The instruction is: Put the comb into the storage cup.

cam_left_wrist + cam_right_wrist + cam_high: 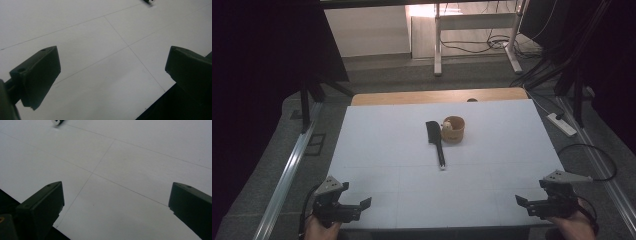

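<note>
A black flat-bladed tool (436,141) lies in the middle of the white table (382,150), its blade toward the far side and its thin handle ending in a pale tip toward me. Right beside the blade stands a brown wooden cup (454,130) with a small pale thing at its left rim. My left gripper (357,207) rests at the near left corner, open and empty; its jaws (112,65) stand wide over bare table. At the near right corner my right gripper (116,202) is also open and empty (524,205). The handle's tip (57,122) peeks in at the top.
A wooden strip (437,96) edges the table's far side. Beyond it on the floor stand desk legs (438,45) with cables. A white power strip (562,125) lies on the floor at the right, and a metal rail (287,175) runs along the left.
</note>
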Tool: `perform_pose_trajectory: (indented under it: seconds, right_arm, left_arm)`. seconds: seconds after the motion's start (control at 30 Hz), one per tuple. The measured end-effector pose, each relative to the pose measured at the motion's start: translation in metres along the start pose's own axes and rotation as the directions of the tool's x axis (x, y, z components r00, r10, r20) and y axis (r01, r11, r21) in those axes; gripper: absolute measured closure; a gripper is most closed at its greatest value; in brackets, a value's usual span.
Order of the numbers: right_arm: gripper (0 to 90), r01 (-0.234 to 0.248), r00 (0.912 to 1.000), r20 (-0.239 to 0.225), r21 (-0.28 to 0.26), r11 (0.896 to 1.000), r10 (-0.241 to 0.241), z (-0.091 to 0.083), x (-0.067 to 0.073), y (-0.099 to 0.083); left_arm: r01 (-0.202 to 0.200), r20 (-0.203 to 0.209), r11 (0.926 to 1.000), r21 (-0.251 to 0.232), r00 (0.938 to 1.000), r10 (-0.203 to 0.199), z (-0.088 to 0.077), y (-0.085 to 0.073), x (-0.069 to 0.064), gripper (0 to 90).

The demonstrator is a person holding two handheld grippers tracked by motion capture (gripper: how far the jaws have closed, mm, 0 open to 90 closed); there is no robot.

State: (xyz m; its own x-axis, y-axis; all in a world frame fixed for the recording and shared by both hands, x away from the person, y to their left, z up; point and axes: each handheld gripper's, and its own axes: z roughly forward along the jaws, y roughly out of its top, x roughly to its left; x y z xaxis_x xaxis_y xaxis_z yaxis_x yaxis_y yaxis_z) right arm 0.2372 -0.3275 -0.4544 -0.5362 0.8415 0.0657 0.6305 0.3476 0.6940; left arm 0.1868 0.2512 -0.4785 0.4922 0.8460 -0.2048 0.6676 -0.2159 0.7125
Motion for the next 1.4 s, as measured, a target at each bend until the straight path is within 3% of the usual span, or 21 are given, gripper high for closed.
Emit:
perform_pose_trajectory:
  seconds: [0.37, 0.67, 1.0, 1.4]
  right_arm:
    - [1.0, 0.011, 0.9999, 0.001, -0.002, 1.000, -0.011, 0.000, 0.001, 0.000]
    - [1.0, 0.017, 0.9998, 0.007, -0.002, 1.000, -0.017, 0.001, 0.002, 0.001]
    - [1.0, 0.026, 0.9996, 0.012, 0.001, 1.000, -0.026, 0.001, 0.002, 0.001]
    - [1.2, 0.035, 0.9993, 0.016, 0.005, 0.999, -0.035, 0.002, 0.004, 0.001]
  left_arm:
    - [-0.024, 0.015, 0.9996, 0.016, 0.9996, 0.024, 0.003, 0.003, -0.003, 0.9]
    - [-0.026, 0.029, 0.9996, -0.005, 0.9992, 0.026, 0.003, 0.006, -0.001, 0.8]
    - [-0.082, 0.059, 0.9961, 0.033, 0.9950, 0.080, 0.011, 0.013, -0.003, 0.0]
    - [-0.096, 0.075, 0.9949, 0.033, 0.9928, 0.093, 0.019, 0.023, -0.006, 0.0]
